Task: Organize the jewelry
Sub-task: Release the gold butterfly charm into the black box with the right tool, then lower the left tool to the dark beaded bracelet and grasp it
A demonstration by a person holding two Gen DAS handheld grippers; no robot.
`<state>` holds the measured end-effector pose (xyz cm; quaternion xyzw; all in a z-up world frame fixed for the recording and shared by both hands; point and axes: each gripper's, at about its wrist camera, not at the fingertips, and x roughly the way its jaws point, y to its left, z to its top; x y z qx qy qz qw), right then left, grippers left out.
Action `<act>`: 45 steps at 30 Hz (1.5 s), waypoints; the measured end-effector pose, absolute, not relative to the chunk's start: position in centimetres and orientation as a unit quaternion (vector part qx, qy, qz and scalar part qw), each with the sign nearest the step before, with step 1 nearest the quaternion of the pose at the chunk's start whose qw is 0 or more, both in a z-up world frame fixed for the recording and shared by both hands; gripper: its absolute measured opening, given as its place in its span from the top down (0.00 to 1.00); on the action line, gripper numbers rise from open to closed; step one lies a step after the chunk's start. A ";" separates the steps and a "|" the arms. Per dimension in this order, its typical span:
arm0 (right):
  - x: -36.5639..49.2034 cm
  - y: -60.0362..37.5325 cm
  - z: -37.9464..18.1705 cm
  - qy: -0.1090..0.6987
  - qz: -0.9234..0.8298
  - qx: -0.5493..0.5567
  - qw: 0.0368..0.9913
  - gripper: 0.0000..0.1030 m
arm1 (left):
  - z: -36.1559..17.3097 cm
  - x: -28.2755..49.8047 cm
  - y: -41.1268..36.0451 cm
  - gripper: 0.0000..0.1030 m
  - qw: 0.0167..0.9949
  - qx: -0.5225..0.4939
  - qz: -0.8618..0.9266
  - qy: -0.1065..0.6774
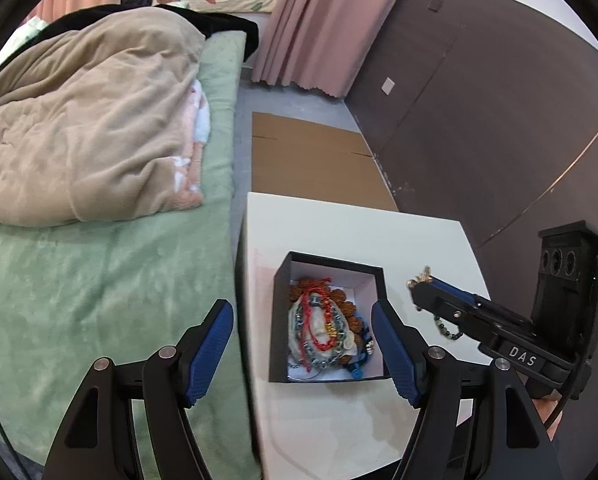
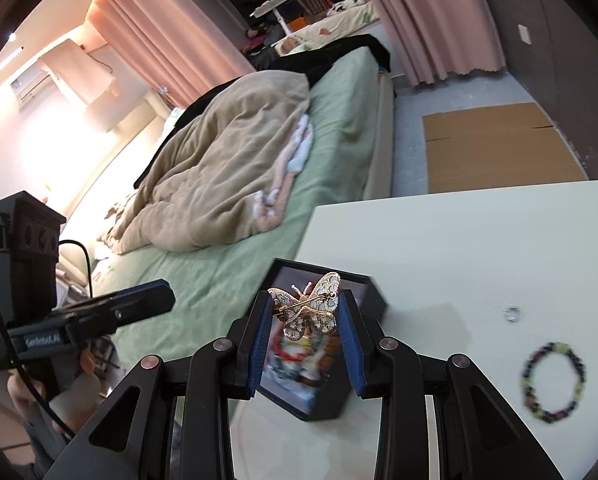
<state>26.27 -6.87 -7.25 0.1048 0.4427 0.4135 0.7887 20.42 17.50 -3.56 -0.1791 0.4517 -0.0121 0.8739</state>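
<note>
A black jewelry box (image 1: pixel 283 280) with a white inside sits on the white table (image 1: pixel 339 224). It holds red cord bracelets, a silver chain and brown beads (image 1: pixel 327 324). My left gripper (image 1: pixel 303 348) is open and empty, its fingers on either side of the box. My right gripper (image 2: pixel 305 320) is shut on a gold butterfly brooch (image 2: pixel 309 306) and holds it just above the box (image 2: pixel 373 298). The right gripper also shows in the left wrist view (image 1: pixel 419 284), to the right of the box. A dark beaded bracelet (image 2: pixel 555 382) and a small silver ring (image 2: pixel 511 313) lie on the table at the right.
A bed with a green sheet (image 1: pixel 99 280) and a beige blanket (image 1: pixel 83 128) stands directly left of the table. Flat cardboard (image 1: pixel 311 160) lies on the floor beyond the table. A dark wall panel (image 1: pixel 479 100) runs along the right. Pink curtains (image 1: pixel 327 20) hang behind.
</note>
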 end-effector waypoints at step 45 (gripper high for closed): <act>28.0 -23.2 -9.5 0.519 0.267 0.162 0.796 0.11 | -4.1 24.4 5.8 0.20 0.864 -0.139 -0.080 0.478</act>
